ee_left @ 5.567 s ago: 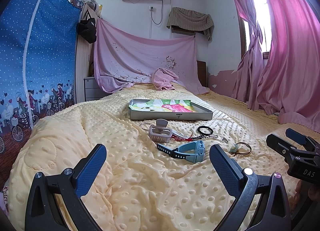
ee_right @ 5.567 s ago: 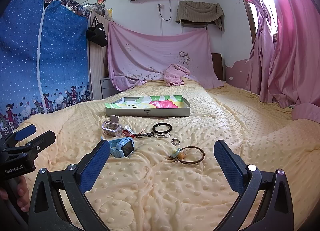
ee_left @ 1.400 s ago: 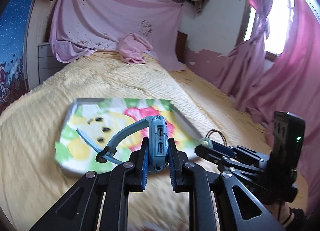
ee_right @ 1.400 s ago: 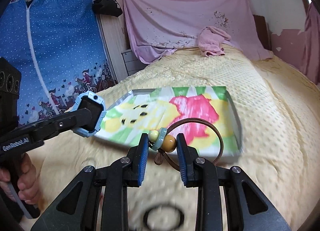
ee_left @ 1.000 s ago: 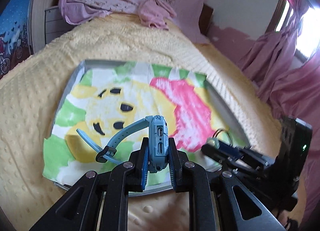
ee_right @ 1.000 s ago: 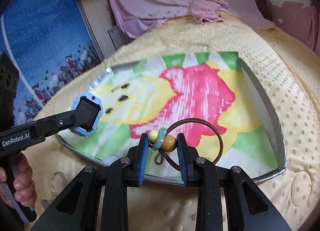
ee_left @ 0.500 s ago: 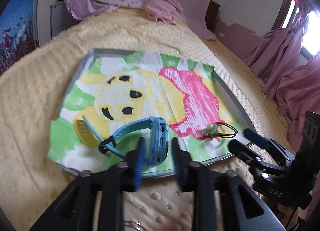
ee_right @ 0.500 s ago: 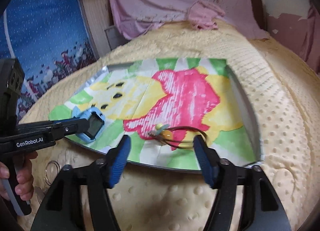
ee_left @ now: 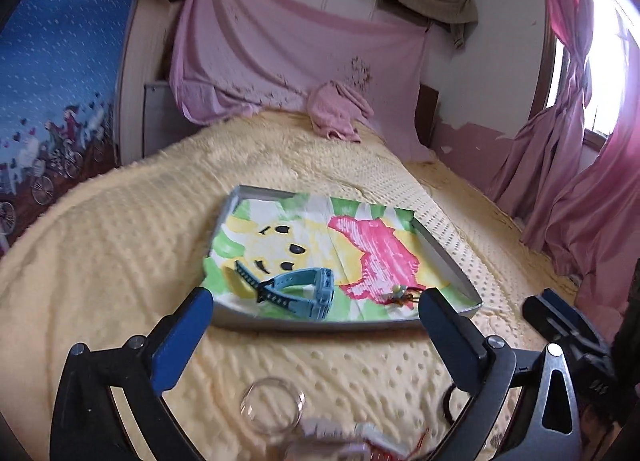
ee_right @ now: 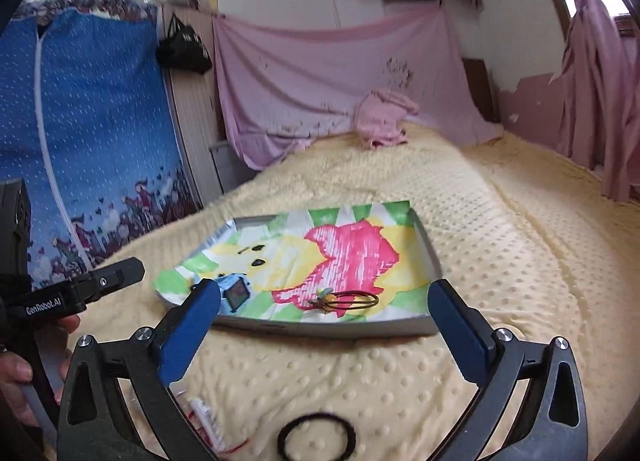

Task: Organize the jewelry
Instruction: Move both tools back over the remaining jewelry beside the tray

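A shallow grey tray [ee_left: 320,327] lined with a bright cartoon drawing lies on the yellow dotted blanket. A blue watch [ee_left: 304,293] lies loose in the tray's near left part, and its face [ee_right: 236,293] shows in the right wrist view. A brown cord bracelet with beads [ee_right: 348,299] rests in the near middle, also seen as the bracelet [ee_left: 402,295] in the left wrist view. My left gripper [ee_left: 316,294] is short of the tray, its jaws opening wide, nothing between them. My right gripper [ee_right: 324,287] is likewise back from the tray, its jaws opening and empty.
On the blanket close to me lie a black hair tie [ee_right: 316,439], a clear ring [ee_left: 274,407] and a blurred white clip [ee_left: 332,445]. A blue wardrobe cover [ee_right: 80,121] stands at the left, pink curtains [ee_left: 580,181] at the right, a pink cloth [ee_left: 336,113] at the bed's head.
Both grippers opened, leaving the watch and the bracelet in the tray. Both then drew back and up from the tray.
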{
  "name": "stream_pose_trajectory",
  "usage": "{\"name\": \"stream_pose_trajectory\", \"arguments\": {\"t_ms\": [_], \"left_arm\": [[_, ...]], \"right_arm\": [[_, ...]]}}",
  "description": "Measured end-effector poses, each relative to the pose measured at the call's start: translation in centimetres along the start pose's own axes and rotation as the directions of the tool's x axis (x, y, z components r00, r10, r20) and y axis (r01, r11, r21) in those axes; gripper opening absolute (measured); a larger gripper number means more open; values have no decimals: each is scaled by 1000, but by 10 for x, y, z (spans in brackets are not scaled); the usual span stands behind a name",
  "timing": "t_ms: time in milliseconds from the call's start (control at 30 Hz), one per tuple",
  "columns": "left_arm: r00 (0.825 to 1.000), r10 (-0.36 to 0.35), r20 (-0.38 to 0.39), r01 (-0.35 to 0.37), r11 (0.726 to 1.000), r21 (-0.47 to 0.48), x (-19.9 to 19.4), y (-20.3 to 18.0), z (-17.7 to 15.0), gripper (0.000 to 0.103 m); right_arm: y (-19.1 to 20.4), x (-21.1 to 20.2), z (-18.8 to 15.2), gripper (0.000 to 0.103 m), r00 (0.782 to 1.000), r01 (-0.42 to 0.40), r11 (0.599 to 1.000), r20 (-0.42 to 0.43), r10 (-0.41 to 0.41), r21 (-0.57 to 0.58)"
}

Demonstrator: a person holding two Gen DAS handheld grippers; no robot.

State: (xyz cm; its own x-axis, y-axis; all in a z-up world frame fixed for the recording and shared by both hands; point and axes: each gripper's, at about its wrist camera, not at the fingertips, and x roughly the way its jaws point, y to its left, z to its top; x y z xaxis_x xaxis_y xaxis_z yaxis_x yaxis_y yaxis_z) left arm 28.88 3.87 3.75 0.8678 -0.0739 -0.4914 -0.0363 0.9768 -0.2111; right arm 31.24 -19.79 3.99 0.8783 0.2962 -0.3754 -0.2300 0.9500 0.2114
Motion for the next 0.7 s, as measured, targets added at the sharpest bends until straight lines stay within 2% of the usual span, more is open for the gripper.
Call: {"name": "stream_pose_trajectory", "arguments": {"t_ms": [200, 400, 700], "left_arm": [[998, 46, 45, -49, 997, 67, -40, -8, -30, 103], [990, 104, 98, -114, 988, 107, -78, -13, -65, 103], [985, 98, 141, -117, 984, 134, -118, -17, -101, 103]], "right_arm": [[5, -54, -22, 102, 999, 25, 1000, 38, -24, -17], [6, -98, -41, 102, 999, 39, 999, 37, -39, -20], [5, -137, -75, 102, 999, 49, 999, -17, -49, -20]]}}
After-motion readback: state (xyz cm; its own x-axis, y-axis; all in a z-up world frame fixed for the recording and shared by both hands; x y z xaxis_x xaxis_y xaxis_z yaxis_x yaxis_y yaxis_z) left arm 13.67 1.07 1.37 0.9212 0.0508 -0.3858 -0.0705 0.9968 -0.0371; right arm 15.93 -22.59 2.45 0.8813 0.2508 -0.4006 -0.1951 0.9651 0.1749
